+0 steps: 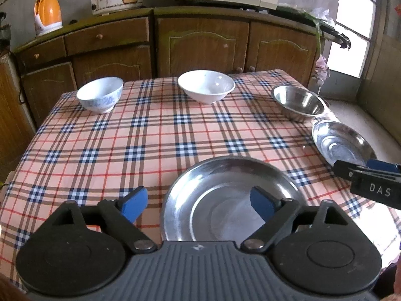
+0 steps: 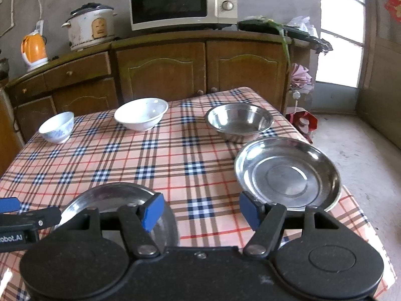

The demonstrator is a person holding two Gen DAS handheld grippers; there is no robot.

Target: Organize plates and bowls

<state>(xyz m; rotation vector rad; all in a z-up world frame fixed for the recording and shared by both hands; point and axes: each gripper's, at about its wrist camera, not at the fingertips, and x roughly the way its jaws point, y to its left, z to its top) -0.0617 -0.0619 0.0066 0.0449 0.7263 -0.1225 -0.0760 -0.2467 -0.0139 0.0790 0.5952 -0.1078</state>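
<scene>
Two steel plates lie on the checked tablecloth. The nearer plate point(image 1: 225, 195) point(image 2: 110, 198) sits under my left gripper point(image 1: 198, 205), which is open; its right pad hovers over the plate's inside and its left pad is outside the rim. The second steel plate point(image 1: 343, 145) point(image 2: 288, 175) lies near the table's right edge. My right gripper point(image 2: 201, 210) is open and empty, its right pad close to that plate's near rim. Along the far side stand a blue-patterned bowl point(image 1: 100, 94) point(image 2: 57, 126), a white bowl point(image 1: 206, 85) point(image 2: 141, 113) and a steel bowl point(image 1: 298, 101) point(image 2: 239, 120).
The table point(image 2: 175, 155) ends just right of the second plate, with bare floor point(image 2: 363, 155) beyond. Behind the table stands a wooden cabinet point(image 2: 163, 70) carrying a microwave point(image 2: 183, 2), a rice cooker point(image 2: 90, 27) and an orange kettle point(image 2: 33, 49).
</scene>
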